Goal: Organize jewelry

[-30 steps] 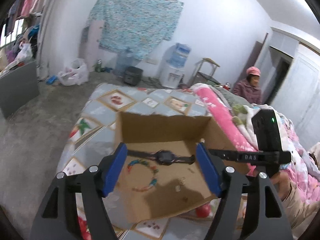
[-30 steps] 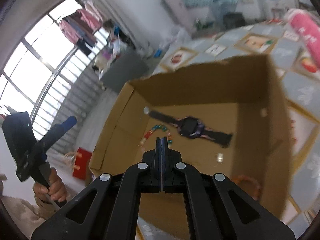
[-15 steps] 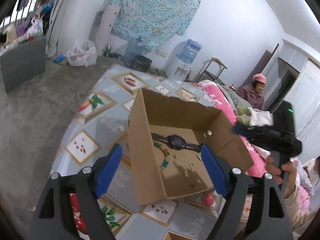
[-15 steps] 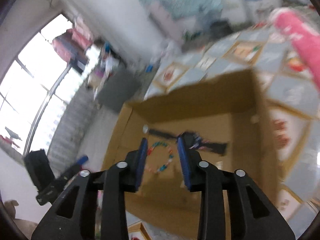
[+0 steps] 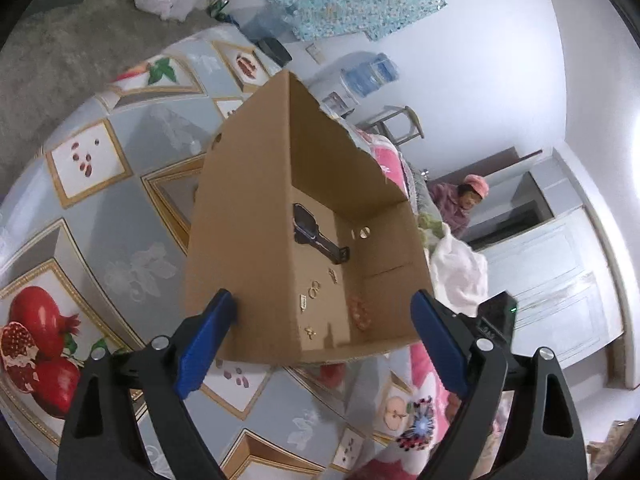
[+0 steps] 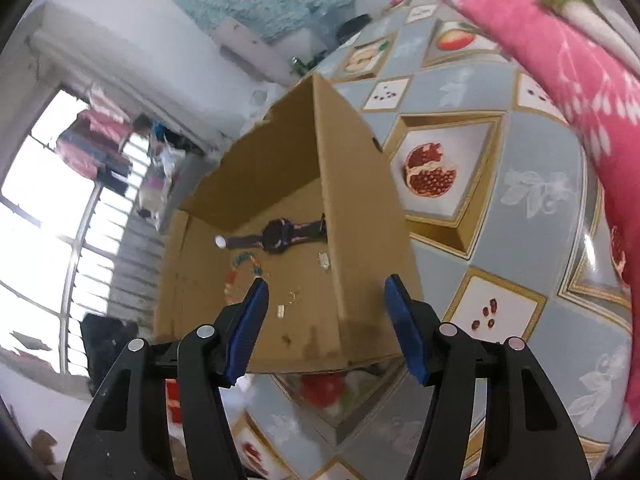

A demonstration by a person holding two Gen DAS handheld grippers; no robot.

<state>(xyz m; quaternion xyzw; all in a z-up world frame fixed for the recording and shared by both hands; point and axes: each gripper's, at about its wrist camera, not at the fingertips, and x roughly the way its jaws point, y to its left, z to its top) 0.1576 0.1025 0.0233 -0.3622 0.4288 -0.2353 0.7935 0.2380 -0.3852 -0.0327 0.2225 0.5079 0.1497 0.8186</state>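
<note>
An open cardboard box [image 5: 248, 216] [image 6: 360, 216] stands on a table with a fruit-pattern cloth [image 5: 96, 184]. Inside lie a black wristwatch [image 5: 316, 236] [image 6: 280, 236], a coloured bead bracelet [image 6: 240, 272], an orange bead bracelet [image 5: 360, 312] and several small gold earrings [image 5: 314, 290] [image 6: 324, 260]. My left gripper [image 5: 324, 340] is open and empty, just in front of the box's near corner. My right gripper [image 6: 326, 320] is open and empty, its fingers either side of the box's right wall near the front.
A pink floral blanket [image 6: 560, 64] lies along the table's right side. A person in a pink hat [image 5: 466, 200] sits behind it. The right gripper's black body [image 5: 496, 316] shows beside the box. A water dispenser [image 5: 368, 76] and bags stand by the far wall.
My right gripper went from shut to wide open and drew back to the box's front. My left gripper swung left and tilted, now seeing the box from its left corner.
</note>
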